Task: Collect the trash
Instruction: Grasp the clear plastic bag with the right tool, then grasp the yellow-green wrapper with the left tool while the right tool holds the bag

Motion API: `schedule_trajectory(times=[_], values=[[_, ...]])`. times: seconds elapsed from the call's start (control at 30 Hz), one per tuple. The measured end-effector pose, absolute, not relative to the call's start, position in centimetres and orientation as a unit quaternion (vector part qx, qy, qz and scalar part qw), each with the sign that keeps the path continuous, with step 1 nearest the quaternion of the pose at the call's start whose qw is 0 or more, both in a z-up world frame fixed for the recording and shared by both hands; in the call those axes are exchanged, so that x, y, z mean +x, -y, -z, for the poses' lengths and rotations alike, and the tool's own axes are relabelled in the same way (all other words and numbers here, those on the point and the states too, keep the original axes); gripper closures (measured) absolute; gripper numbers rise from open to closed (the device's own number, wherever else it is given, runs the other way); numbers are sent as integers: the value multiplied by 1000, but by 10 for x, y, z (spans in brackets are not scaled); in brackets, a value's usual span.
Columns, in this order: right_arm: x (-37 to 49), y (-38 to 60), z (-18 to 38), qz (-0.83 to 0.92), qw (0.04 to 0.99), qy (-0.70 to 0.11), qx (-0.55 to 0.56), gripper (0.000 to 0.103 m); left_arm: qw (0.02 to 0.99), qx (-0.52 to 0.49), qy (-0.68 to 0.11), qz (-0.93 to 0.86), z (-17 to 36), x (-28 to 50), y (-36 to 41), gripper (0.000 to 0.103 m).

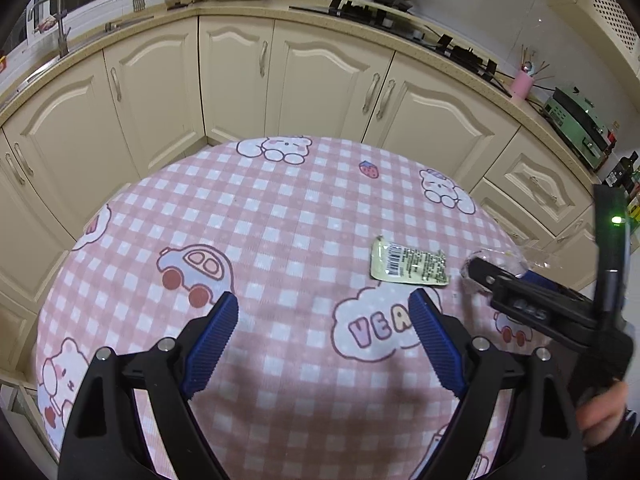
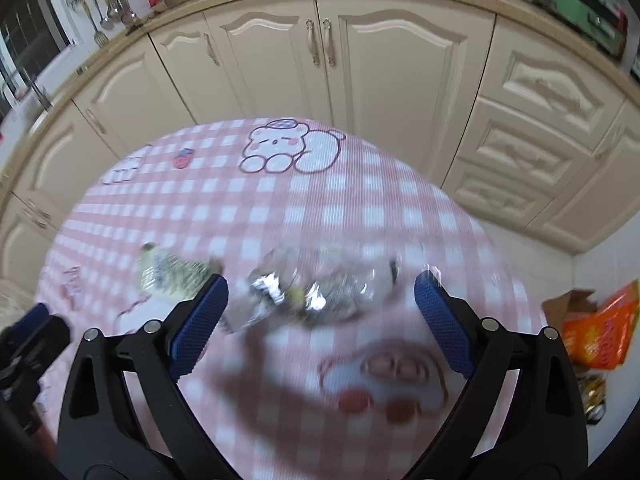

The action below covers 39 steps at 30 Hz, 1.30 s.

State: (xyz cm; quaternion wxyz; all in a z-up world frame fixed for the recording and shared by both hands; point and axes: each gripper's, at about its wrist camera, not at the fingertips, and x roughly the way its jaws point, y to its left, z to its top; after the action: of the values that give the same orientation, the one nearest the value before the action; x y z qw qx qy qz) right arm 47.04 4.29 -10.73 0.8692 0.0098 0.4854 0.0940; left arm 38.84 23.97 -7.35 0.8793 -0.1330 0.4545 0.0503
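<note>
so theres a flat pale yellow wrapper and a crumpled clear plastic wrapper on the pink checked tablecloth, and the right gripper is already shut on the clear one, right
Not quite. The right gripper is open, its blue fingers spread either side of the crumpled clear plastic wrapper, not shut on it; the right wrist view shows this. The flat pale yellow wrapper does lie on the pink checked tablecloth.

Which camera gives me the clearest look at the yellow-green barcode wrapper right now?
The left wrist view: the yellow-green wrapper lies flat, sharp and unobstructed on the tablecloth, barcode visible. In the right wrist view it is motion-blurred and partly hidden behind a blue finger.
</note>
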Motion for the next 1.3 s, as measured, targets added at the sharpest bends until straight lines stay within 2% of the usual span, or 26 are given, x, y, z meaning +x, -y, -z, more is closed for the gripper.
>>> schedule_trajectory(times=[0.13, 0.27, 0.4, 0.5, 0.9, 0.93, 0.97, 1.07, 1.13, 1.2, 1.23, 1.3], values=[[476, -52, 115, -105, 878, -467, -23, 11, 875, -131, -463, -49, 78, 398, -237, 18], [474, -46, 109, -133, 883, -451, -18, 52, 871, -134, -471, -35, 83, 410, -228, 18], [474, -30, 106, -153, 879, -452, 8, 63, 870, -123, -476, -35, 90, 423, -211, 18], [471, -21, 102, -166, 881, -443, 15, 69, 871, -114, -477, -23, 92, 431, -196, 18], [449, 11, 105, -221, 878, -422, 38, 73, 875, -44, -481, -22, 118, 456, -156, 18], [447, 11, 105, -223, 879, -420, 37, 74, 877, -40, -479, -28, 118, 455, -156, 25], [445, 12, 105, -225, 880, -416, 35, 74, 880, -32, -473, -39, 117, 454, -156, 36], [441, 13, 106, -233, 883, -406, 34, 75, 883, -25, -467, -32, 116, 452, -157, 38], [439, 15, 106, -239, 884, -401, 36, 76, 887, -26, -461, -26, 113, 449, -158, 46], [436, 17, 104, -241, 885, -396, 36, 76, 889, -13, -457, -29, 109, 445, -156, 73], [434, 18, 101, -240, 887, -392, 35, 76, 885, -10, -464, -31, 110, 444, -154, 82], [431, 20, 98, -243, 888, -388, 34, 76, 883, -10, -468, -33, 111, 443, -154, 83]])
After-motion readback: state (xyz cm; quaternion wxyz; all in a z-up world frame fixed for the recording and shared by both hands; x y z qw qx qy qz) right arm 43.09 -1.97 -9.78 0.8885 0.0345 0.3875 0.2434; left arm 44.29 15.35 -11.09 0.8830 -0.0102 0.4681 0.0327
